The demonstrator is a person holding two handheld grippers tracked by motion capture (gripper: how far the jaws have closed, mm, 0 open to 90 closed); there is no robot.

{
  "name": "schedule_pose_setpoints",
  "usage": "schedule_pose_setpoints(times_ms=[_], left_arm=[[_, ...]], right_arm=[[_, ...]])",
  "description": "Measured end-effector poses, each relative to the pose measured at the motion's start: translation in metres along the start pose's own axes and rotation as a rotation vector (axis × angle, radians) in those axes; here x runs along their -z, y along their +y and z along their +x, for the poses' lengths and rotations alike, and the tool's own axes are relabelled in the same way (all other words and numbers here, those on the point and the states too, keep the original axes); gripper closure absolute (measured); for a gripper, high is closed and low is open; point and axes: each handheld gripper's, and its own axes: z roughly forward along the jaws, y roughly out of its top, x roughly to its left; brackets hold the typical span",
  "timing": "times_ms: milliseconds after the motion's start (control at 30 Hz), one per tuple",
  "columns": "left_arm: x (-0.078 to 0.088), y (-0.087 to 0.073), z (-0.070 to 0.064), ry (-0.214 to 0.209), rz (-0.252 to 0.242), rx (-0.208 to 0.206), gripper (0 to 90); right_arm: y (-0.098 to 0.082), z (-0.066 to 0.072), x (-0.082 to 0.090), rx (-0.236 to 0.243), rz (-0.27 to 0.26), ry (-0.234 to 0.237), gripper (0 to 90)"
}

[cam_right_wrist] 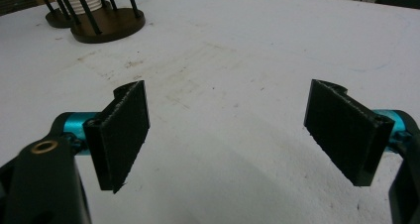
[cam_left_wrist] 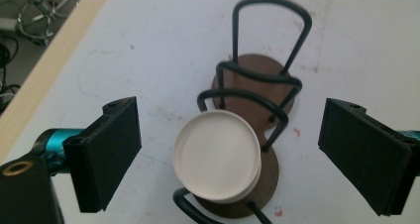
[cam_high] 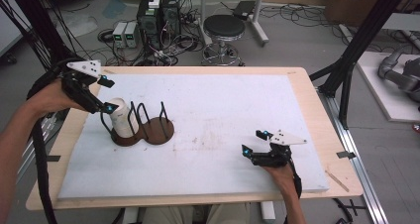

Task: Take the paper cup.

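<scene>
A dark wooden rack [cam_high: 153,130] with black wire hoops stands on the left part of the white mat. A white stack of round discs [cam_high: 121,116] leans in its left end. My left gripper [cam_high: 107,93] hovers at the stack's upper left, open, with its pads apart from it. In the left gripper view the disc face [cam_left_wrist: 216,154] and the rack [cam_left_wrist: 257,80] lie ahead between the wide jaws of the left gripper [cam_left_wrist: 233,130]. My right gripper [cam_high: 253,141] rests low near the front right, open over bare mat. In its own view the right gripper [cam_right_wrist: 230,120] holds nothing; the rack [cam_right_wrist: 106,23] is far off.
The white mat [cam_high: 223,100] covers most of a wooden table [cam_high: 307,90]. A stool [cam_high: 224,28], computer boxes [cam_high: 158,16] and cables sit on the floor beyond the far edge. Black frame posts [cam_high: 356,45] rise at the right.
</scene>
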Motion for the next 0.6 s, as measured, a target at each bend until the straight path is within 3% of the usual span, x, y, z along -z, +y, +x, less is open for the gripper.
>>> schedule_pose_setpoints(times_ms=[67, 233, 600], left_arm=[[-0.003, -0.001, -0.001, -0.003, 0.016, 0.002, 9.9], [-0.015, -0.002, 0.003, 0.000, 0.148, -0.042, 11.5], [-0.032, 0.001, 0.008, -0.013, 0.194, -0.035, 12.2]], right_arm=[[0.000, 0.001, 0.000, 0.002, -0.003, -0.004, 18.0], [0.000, 0.001, 0.000, -0.008, 0.005, -0.002, 18.0], [0.000, -0.001, 0.000, -0.011, 0.003, 0.002, 18.0]])
